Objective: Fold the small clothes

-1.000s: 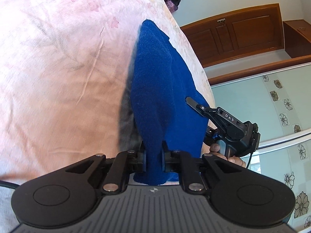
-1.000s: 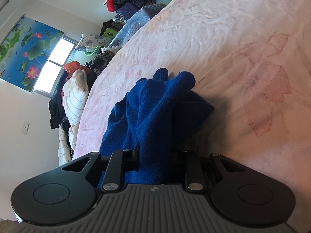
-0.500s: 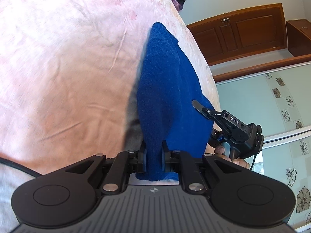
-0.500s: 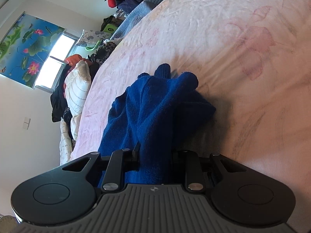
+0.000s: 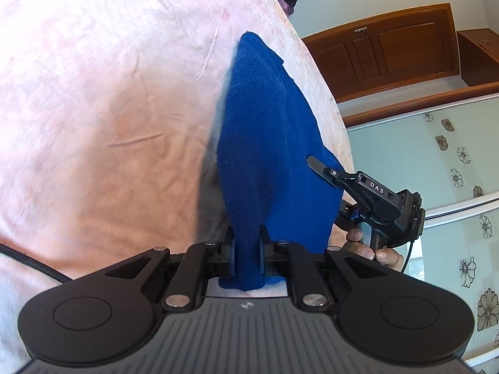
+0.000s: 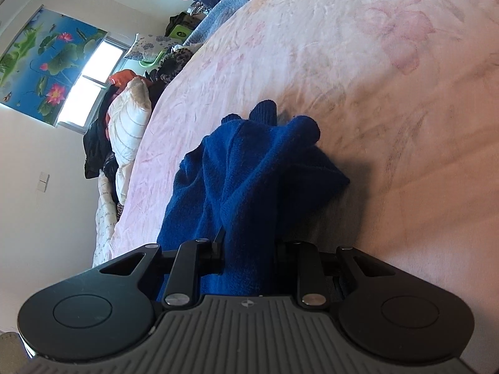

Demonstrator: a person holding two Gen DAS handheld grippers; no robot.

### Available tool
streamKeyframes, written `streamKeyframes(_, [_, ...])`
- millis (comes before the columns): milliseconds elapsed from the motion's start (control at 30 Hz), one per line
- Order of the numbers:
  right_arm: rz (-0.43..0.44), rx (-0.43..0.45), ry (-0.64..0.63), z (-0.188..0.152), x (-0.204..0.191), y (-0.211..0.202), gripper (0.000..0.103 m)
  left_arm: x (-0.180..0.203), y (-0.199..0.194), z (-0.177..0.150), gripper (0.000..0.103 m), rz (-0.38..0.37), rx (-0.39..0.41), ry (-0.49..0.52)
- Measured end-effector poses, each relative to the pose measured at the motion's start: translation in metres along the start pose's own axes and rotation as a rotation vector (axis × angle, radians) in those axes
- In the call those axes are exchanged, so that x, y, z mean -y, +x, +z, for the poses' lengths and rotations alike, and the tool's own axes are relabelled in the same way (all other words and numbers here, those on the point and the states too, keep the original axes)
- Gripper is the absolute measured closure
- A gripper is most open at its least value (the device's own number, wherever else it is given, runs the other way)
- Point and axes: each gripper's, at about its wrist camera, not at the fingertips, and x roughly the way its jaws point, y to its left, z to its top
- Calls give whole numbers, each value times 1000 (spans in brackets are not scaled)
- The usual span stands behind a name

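A small blue knit garment [image 5: 265, 143] is stretched above the pink bedsheet [image 5: 93, 99], its far tip touching the sheet. My left gripper [image 5: 246, 243] is shut on one near edge of it. In the left wrist view the right gripper [image 5: 315, 163] pinches the garment's other side, with a hand [image 5: 371, 249] on its grip. In the right wrist view the blue garment [image 6: 249, 180] bunches in thick folds between the jaws of my right gripper [image 6: 249, 246], which is shut on it. Its sleeve ends lie on the sheet [image 6: 374, 93] ahead.
A pile of clothes and a white pillow [image 6: 128, 124] lie along the bed's far side under a window [image 6: 90, 84]. Wooden cabinets [image 5: 389, 53] and a flower-patterned sliding door [image 5: 452, 162] stand beyond the bed's edge in the left wrist view.
The right gripper has carried its side of the garment a little sideways across the bed. The cloth hangs more taut from the left gripper, which stayed in place.
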Motion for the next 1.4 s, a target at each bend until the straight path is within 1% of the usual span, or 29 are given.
streamKeyframes(100, [1,-9,-5,-7,-3,-1,76,-2,-1,-1,91,-2,-1,-7])
streamKeyframes(233, [-5,-7,-7,-11,-3,-2,76,-6,3,2,91,21,0,2])
streamKeyframes(333, [-2,-12,2,-15,-2,-3,76,-7,10,5,91,23,-2,-17])
streamKeyframes(500, [-5,-24,-8,-19,-3,-7,76,4,16,7,91,25,-8,24])
streamKeyframes(600, [-16,-15,-3,-19,-3,-5,76,1,22,9,91,49,-9,38])
streamKeyframes(700, [-43,18,8,-18,0,-2,74,-2,28,10,90,30,-9,29])
streamKeyframes(733, [-44,34,25,-18,2,-3,66,-3,27,12,89,31,-10,28])
streamKeyframes(800, [-42,76,75,-20,6,-10,62,2,27,13,89,45,-2,37])
streamKeyframes(833, [-30,99,93,-22,5,-17,61,4,21,10,89,52,9,53])
streamKeyframes(900, [18,141,101,-32,5,-37,56,14,12,4,89,59,33,115])
streamKeyframes(933, [34,157,101,-38,5,-48,46,18,8,2,88,62,41,135])
streamKeyframes(967, [46,170,99,-46,8,-59,35,19,5,0,88,62,46,139])
streamKeyframes(1000, [46,171,94,-55,11,-68,31,17,3,-1,88,57,50,131])
streamKeyframes(1033, [43,152,88,-65,14,-74,30,14,3,-1,88,53,52,113])
streamKeyframes(1100, [45,85,83,-84,20,-80,30,5,7,-1,88,47,46,65])
streamKeyframes(1167, [26,30,70,-102,21,-80,32,-3,13,-2,88,38,34,23])
streamKeyframes(1200, [28,14,65,-110,21,-79,32,-3,17,-3,88,31,27,18])
streamKeyframes(1267, [63,-1,79,-119,21,-75,37,-2,25,-4,88,31,21,11])
streamKeyframes(1300, [73,-5,84,-122,21,-72,37,1,29,-4,84,29,19,6])
streamKeyframes(1333, [85,-12,86,-123,20,-69,41,4,31,-4,80,26,18,8])
streamKeyframes(1400, [110,-44,111,-124,21,-61,59,8,34,-2,77,26,12,15])
